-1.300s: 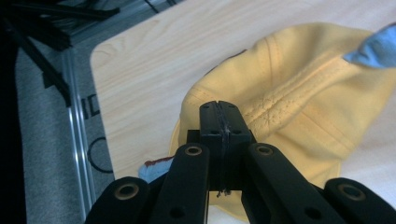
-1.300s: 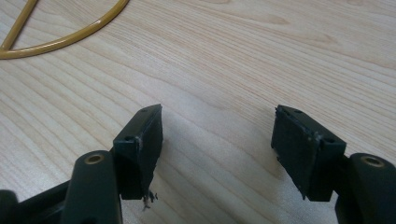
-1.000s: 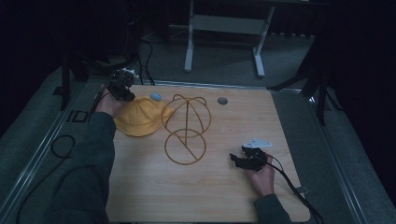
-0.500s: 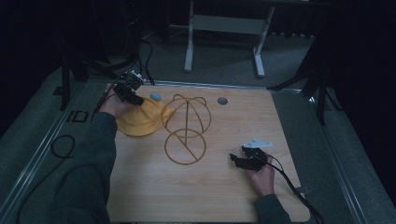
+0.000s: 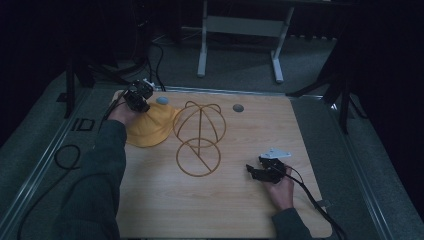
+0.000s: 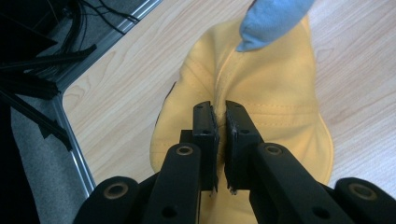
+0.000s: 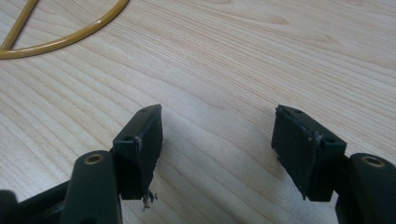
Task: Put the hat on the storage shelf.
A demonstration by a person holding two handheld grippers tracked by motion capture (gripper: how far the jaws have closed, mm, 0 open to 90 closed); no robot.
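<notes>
So the wooden table (image 5: 215,200) had a yellow cap (image 5: 150,127) lying near its far left corner, right up against a wire hat stand (image 5: 199,140) that sat around the middle. The left gripper (image 5: 137,97) was over the cap's far edge, and its jaws had just been closing. In the left gripper view they looked nearly together with a ridge of the cap's fabric pinched between the pads (image 6: 204,128). A blue tip (image 6: 271,21) rested on the cap further off. The right gripper (image 5: 260,170) sat on bare wood near the right edge, jaws spread wide, holding nothing.
</notes>
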